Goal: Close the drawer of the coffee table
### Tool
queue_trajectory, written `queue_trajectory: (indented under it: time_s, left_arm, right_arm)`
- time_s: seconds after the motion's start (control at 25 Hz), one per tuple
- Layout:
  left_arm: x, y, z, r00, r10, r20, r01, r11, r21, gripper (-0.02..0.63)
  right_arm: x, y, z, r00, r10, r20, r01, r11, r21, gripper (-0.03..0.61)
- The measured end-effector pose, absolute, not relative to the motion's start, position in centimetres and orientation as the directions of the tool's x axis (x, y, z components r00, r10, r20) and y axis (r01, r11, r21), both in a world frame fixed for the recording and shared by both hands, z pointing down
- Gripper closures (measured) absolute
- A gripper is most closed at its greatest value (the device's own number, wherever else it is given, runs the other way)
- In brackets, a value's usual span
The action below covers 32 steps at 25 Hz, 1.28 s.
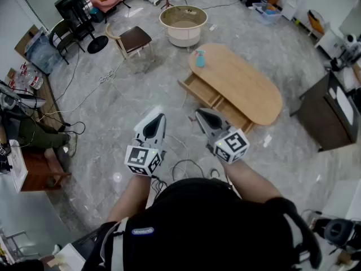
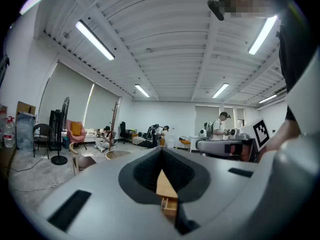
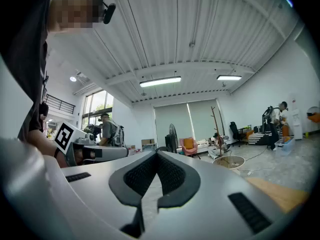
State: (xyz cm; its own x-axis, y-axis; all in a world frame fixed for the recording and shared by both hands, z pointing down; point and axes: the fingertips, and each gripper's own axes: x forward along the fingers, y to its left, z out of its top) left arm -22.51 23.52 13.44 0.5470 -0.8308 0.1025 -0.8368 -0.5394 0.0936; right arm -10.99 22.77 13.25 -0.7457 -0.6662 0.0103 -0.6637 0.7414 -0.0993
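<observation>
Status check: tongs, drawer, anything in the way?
Left tongs and right tongs shut, empty. Drawer open, untouched. Cables on floor ahead.

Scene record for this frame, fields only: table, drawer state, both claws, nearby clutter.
coffee table: oval wood top, ahead and to the right of the person
drawer: pulled out on the side facing the person, not yet closed
on table: blue spray bottle, upright near the far end
left claw: shut, empty, short of the drawer
right claw: shut, empty, short of the drawer
beyond table: chair with dark seat; round tub
</observation>
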Motion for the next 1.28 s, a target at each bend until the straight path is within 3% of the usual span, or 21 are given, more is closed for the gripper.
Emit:
queue_trajectory:
  time_s: [0.16,0.72,0.76,0.8,0.84,1.28]
  left_arm:
    - [-22.2,23.7,13.3,0.549,-0.830,0.098,-0.835,-0.542,0.089,0.609]
    - [-22.0,24.1,14.3,0.556,-0.827,0.085,-0.830,-0.547,0.106,0.606]
    - [-21.8,24.2,14.3,0.565,-0.821,0.082,-0.824,-0.556,0.106,0.535]
    - [-21.7,24.3,14.4,0.574,-0.815,0.080,-0.818,-0.565,0.106,0.408]
    - [-21.7,24.3,14.5,0.579,-0.811,0.078,-0.814,-0.571,0.107,0.374]
    - [-23.5,23.9,15.0,0.556,-0.829,0.065,-0.829,-0.548,0.111,0.353]
  right_arm:
    - [-10.5,23.2,12.6,-0.752,-0.657,-0.042,-0.650,0.751,-0.118,0.570]
    - [-11.3,24.0,13.3,-0.754,-0.656,-0.029,-0.653,0.753,-0.084,0.558]
    - [-11.5,24.0,13.5,-0.759,-0.651,-0.026,-0.647,0.757,-0.090,0.466]
    - [-11.7,24.0,13.7,-0.766,-0.643,-0.020,-0.639,0.763,-0.098,0.400]
    - [-11.9,24.0,13.9,-0.772,-0.635,-0.015,-0.630,0.769,-0.106,0.393]
    - [-12.0,23.6,14.5,-0.749,-0.662,-0.012,-0.658,0.746,-0.104,0.390]
